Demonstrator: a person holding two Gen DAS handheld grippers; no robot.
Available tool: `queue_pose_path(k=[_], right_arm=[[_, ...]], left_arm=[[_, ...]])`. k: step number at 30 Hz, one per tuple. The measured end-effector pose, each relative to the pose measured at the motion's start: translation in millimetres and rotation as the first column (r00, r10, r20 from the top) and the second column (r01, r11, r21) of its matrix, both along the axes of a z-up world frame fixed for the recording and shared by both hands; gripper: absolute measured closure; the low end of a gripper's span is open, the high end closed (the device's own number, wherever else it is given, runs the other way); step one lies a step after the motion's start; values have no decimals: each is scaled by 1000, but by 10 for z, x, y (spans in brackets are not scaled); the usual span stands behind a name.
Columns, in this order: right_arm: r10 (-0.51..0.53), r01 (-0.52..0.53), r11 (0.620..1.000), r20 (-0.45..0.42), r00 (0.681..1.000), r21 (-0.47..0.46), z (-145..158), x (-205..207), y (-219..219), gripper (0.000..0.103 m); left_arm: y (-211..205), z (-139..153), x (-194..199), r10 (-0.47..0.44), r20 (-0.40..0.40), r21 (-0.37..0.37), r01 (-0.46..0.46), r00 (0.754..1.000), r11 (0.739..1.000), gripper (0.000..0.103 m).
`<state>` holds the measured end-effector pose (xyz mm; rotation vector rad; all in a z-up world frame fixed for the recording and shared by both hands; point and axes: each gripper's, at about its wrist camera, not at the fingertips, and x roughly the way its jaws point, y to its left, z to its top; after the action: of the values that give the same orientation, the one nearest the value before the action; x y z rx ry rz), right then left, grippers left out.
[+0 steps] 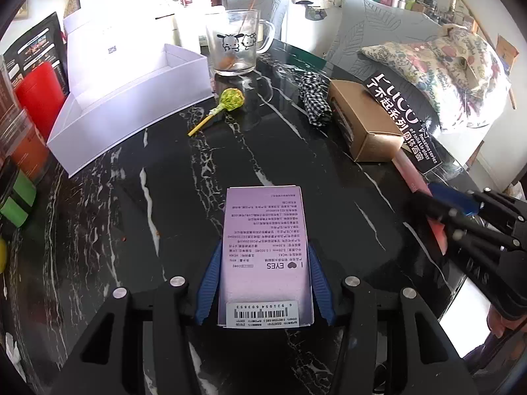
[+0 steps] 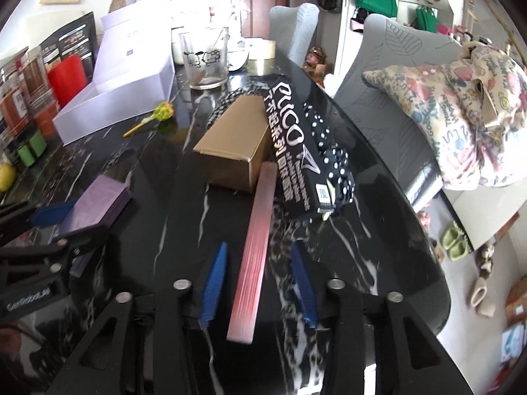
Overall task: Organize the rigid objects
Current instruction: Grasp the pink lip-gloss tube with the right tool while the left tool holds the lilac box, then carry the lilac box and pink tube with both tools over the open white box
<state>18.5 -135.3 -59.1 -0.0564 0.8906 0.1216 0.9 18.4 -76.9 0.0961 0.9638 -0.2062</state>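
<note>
Lilac carton (image 1: 266,256) sits gripped between the blue pads of the left gripper (image 1: 265,284), low over the black marble table (image 1: 131,230), barcode end nearest the camera. The right gripper (image 2: 260,283) straddles a pink stick-shaped box (image 2: 255,253); daylight shows each side of it, so whether the pads bite I cannot tell. Judgement: carry the carton to the open white box (image 1: 131,98) at far left. Keep it level, pass clear of the lollipop (image 1: 227,102) and glass mug (image 1: 235,46), and lower before letting go.
</note>
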Motion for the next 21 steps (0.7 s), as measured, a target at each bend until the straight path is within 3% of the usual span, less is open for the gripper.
queue_pose_path(k=[4, 12, 21], right_arm=[[8, -8, 1000, 5, 1000, -3, -9, -2, 0, 89], [-15, 15, 1000, -9, 1000, 27, 85, -166, -51, 90], [25, -27, 999, 30, 999, 39, 293, -346, 152, 90]], left_arm=[[25, 3, -6, 5, -6, -2, -5, 1000, 1000, 53], [131, 125, -65, -1, -2, -57, 1, 1000, 998, 53], [286, 279, -180, 4, 32, -70, -2, 999, 998, 53]])
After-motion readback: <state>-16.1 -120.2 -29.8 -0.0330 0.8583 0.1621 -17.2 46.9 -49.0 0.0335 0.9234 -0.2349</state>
